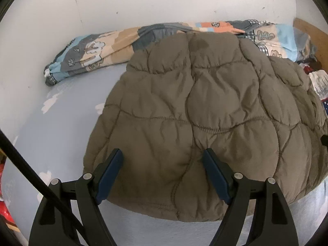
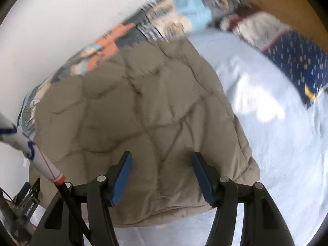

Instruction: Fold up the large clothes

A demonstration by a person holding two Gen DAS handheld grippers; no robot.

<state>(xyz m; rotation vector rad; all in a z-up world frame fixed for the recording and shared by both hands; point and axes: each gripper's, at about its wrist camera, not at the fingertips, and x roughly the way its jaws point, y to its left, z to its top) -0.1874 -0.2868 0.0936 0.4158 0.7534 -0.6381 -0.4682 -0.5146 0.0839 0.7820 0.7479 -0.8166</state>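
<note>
A brown quilted puffer jacket [image 1: 205, 112] lies folded into a rounded bundle on the pale blue bed sheet [image 1: 61, 133]. My left gripper [image 1: 162, 151] hovers over the jacket's near edge, open, its blue pads spread wide with only jacket surface below them. The right wrist view is blurred by motion. There the same jacket [image 2: 133, 112] fills the middle, and my right gripper [image 2: 162, 153] stands open above its near right corner, with nothing pinched between the pads.
A patterned quilt [image 1: 92, 51] is bunched along the white wall [image 1: 143, 0] behind the jacket. A navy dotted cloth [image 2: 297, 61] and other clothes lie by the wooden headboard [image 2: 276, 4] on the right. A black cable [image 1: 30, 168] crosses the left edge.
</note>
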